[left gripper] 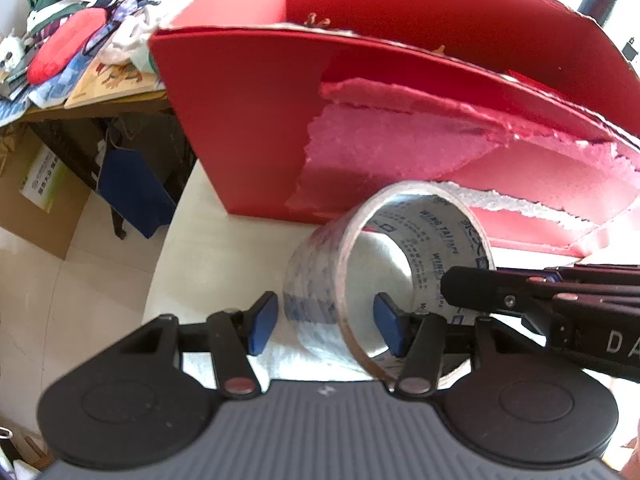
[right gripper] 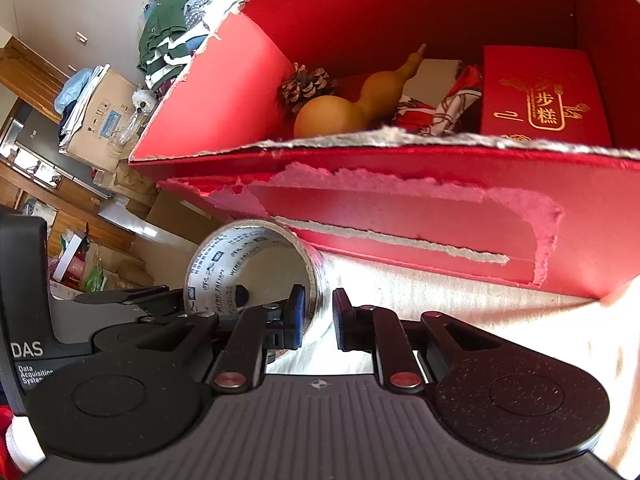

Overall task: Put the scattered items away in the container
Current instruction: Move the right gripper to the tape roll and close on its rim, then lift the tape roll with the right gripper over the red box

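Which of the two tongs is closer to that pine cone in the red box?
Right. Its tongs pinch the tape roll below the pine cone; left tongs straddle the roll's other side.

The wall of the tape roll (right gripper: 256, 276) is clamped by the right gripper (right gripper: 318, 316) before the torn red box (right gripper: 400, 200), in which a gourd (right gripper: 340, 108) and a pine cone (right gripper: 306, 84) are seen.

The box (right gripper: 400, 184) is bright red, torn to pale pink along its front. Inside sit a tan-orange gourd (right gripper: 340, 112), a brown pinecone (right gripper: 304, 86) and a red packet (right gripper: 544, 96) lettered in gold. The clear tape roll (left gripper: 320, 280) carries blue print inside. The surface (right gripper: 440, 300) looks cream-white, perhaps cloth.
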The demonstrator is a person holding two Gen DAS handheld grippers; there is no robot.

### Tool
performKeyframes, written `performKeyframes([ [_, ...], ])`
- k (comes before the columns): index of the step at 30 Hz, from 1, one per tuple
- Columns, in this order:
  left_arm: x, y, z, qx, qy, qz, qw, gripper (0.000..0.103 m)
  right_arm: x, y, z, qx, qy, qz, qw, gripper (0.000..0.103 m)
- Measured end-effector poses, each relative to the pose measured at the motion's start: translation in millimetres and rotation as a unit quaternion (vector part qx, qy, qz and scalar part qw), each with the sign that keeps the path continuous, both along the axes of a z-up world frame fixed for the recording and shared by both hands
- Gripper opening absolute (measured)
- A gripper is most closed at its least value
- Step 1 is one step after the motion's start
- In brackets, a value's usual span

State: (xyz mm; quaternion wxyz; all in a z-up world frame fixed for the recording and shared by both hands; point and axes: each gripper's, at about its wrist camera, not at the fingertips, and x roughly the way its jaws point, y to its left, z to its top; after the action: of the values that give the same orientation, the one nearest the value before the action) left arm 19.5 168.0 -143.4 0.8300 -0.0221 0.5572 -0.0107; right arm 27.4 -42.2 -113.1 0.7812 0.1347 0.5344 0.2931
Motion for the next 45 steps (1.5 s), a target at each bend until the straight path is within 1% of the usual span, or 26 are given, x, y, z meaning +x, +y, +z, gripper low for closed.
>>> performKeyframes([
  [1,-0.2,-1.2,-0.3,0.002,-0.001,-0.002,1.0000,0.059,-0.2,-1.3,-0.5,-0.001,0.001,-0.001,1.000,0.015],
  [4,-1.9,-5.2,-1.1,0.005,-0.007,-0.010,0.9999,0.053,-1.1,-4.7,-2.3,-0.002,0.004,-0.003,1.000,0.015],
  [6,-4.9,-9.2,0.0,0.010,-0.015,-0.020,0.9996,0.038,-2.7,-5.4,-2.2,-0.004,0.003,-0.001,1.000,0.015],
  [7,-6.6,-11.6,1.0,0.015,-0.018,-0.024,0.9994,0.036,-3.6,-5.1,-1.8,-0.004,0.002,0.001,1.000,0.014],
  [9,-8.7,-14.0,1.8,0.023,-0.021,-0.029,0.9991,0.034,-4.3,-5.3,-1.7,-0.006,0.001,0.004,1.000,0.011],
  [11,-9.9,-12.6,1.6,0.020,-0.018,-0.028,0.9993,0.034,-5.3,-6.1,-1.9,-0.004,0.002,0.007,1.000,0.009],
  [14,-14.3,-10.4,6.7,0.019,-0.018,-0.027,0.9993,0.034,-7.5,-6.2,0.8,0.000,-0.005,0.014,1.000,0.009],
  [17,-21.6,-9.3,20.2,0.026,-0.037,-0.027,0.9986,0.034,-11.1,-7.2,7.2,0.016,-0.023,0.023,0.999,0.009],
  [23,-38.3,-5.2,50.5,0.028,-0.073,-0.029,0.9965,0.033,-18.8,-4.3,22.3,0.034,-0.080,0.043,0.995,0.007],
  [25,-44.4,-5.6,62.7,0.038,-0.091,-0.029,0.9947,0.034,-18.6,-5.4,26.3,0.049,-0.088,0.047,0.994,0.007],
  [28,-51.3,-1.4,78.8,0.041,-0.112,-0.025,0.9925,0.034,-20.5,-6.0,33.9,0.075,-0.105,0.058,0.990,0.007],
  [33,-56.0,6.6,101.2,0.037,-0.139,-0.020,0.9894,0.034,-26.0,-2.0,46.8,0.093,-0.149,0.075,0.982,0.007],
  [40,-60.2,3.9,126.4,0.034,-0.181,-0.036,0.9822,0.035,-22.7,-6.0,60.2,0.132,-0.164,0.063,0.976,0.007],
  [45,-55.2,-8.0,143.2,0.021,-0.216,-0.067,0.9739,0.035,-23.9,-23.9,76.0,0.147,-0.178,0.035,0.972,0.008],
])
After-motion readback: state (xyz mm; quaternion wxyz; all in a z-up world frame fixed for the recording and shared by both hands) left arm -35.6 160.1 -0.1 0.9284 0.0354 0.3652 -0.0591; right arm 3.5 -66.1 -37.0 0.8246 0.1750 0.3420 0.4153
